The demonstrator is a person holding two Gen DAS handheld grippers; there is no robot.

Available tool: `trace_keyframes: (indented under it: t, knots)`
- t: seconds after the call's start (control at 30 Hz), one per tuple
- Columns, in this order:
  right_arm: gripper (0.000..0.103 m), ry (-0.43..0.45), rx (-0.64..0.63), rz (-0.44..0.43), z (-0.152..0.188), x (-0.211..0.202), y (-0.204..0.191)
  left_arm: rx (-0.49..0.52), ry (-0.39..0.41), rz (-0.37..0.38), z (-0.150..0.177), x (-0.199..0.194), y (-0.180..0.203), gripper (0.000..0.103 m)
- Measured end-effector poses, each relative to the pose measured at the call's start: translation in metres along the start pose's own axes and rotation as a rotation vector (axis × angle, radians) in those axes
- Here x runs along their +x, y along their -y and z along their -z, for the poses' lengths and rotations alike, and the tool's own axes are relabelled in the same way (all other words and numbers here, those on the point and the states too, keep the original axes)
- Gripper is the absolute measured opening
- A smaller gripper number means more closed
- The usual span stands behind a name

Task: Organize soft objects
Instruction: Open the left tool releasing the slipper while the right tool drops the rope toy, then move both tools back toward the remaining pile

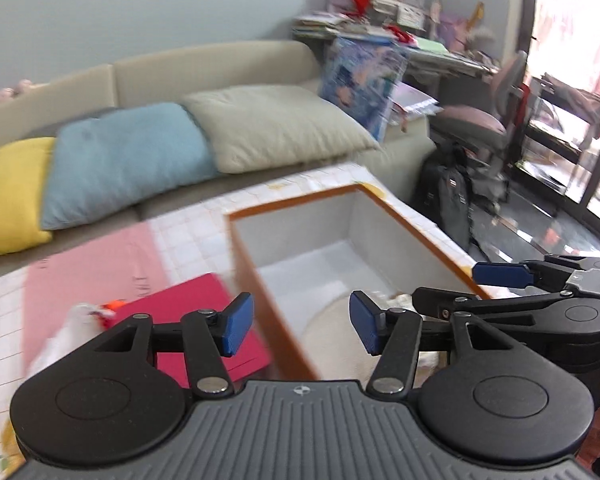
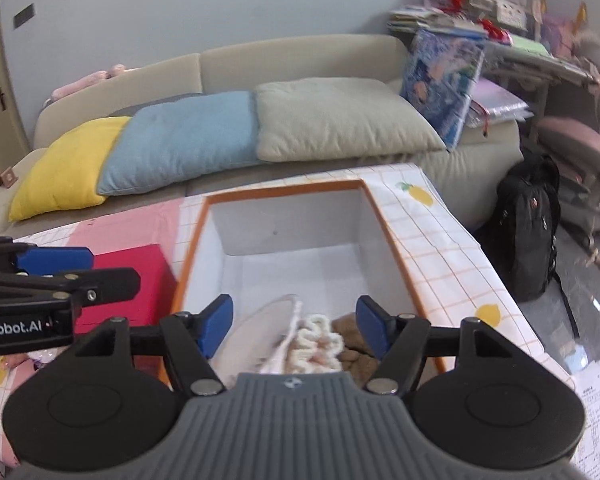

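A motion-blurred white soft toy with red trim (image 1: pixel 74 334) is half hidden behind the left claw (image 1: pixel 302 326); cream knitted fabric (image 2: pixel 320 344) disappears beneath the right claw (image 2: pixel 296 326).

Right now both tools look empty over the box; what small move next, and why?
Probably swing the left tool toward the white soft item beside the red box. Both tools stand open and empty, soft things already lie in the orange-rimmed box, and that item remains outside.

box (image 2: pixel 392 236): on the table (image 2: pixel 460 248), in front of the sofa (image 2: pixel 300 52)
soft items (image 2: pixel 320 340): inside the box, at its near end
cushions (image 2: pixel 188 144): in a row on the sofa
backpack (image 2: pixel 526 224): on the floor, right of the table
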State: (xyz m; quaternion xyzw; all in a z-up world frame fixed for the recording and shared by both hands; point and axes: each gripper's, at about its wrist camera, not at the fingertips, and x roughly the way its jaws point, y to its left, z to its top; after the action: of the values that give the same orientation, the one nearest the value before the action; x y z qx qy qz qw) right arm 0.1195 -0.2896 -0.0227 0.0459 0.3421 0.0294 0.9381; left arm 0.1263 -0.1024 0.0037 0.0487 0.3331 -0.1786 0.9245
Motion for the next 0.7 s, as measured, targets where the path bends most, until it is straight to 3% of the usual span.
trace_keyframes:
  t: [0.3, 0.7]
  knots:
    - [0.073, -0.023, -0.122, -0.12, 0.014, -0.007, -0.074, -0.073, -0.015, -0.154, 0.045, -0.036, -0.055, 0.065]
    - [0.073, -0.09, -0.349, -0.244, 0.041, -0.007, -0.161, -0.258, -0.068, -0.189, 0.101, -0.054, -0.122, 0.065]
